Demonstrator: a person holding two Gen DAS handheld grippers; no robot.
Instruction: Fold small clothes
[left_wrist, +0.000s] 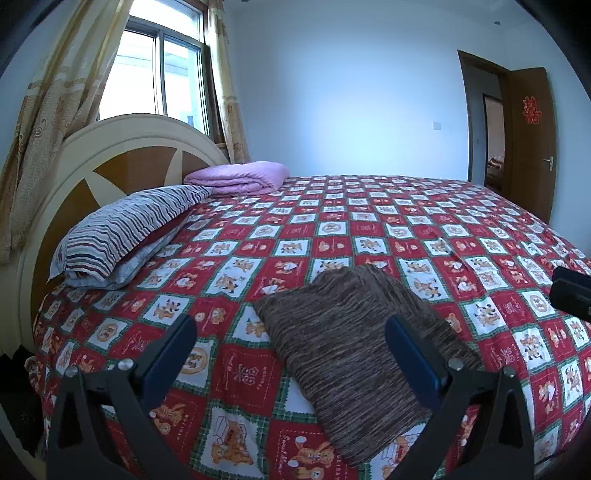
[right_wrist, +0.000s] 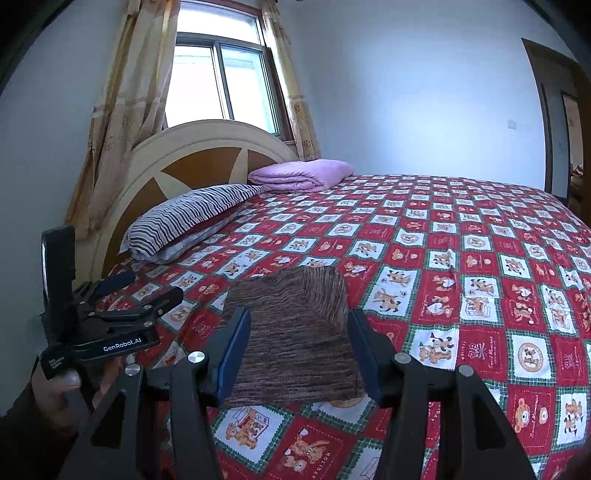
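Brown folded garment (right_wrist: 295, 343) seemingly just beyond the gaping right gripper (right_wrist: 298, 350), untouched.

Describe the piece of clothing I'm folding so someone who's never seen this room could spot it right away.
Start at the big bed with the red checkered cartoon-bear bedspread. Near its front edge lies the brown garment, already folded into a flat rectangle. Unlike the striped pillow and folded lilac blanket by the headboard, it is dark, streaky brown knit and lies alone.

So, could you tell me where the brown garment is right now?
The brown garment lies folded on the checked bedspread, between both open grippers, below the striped pillow.
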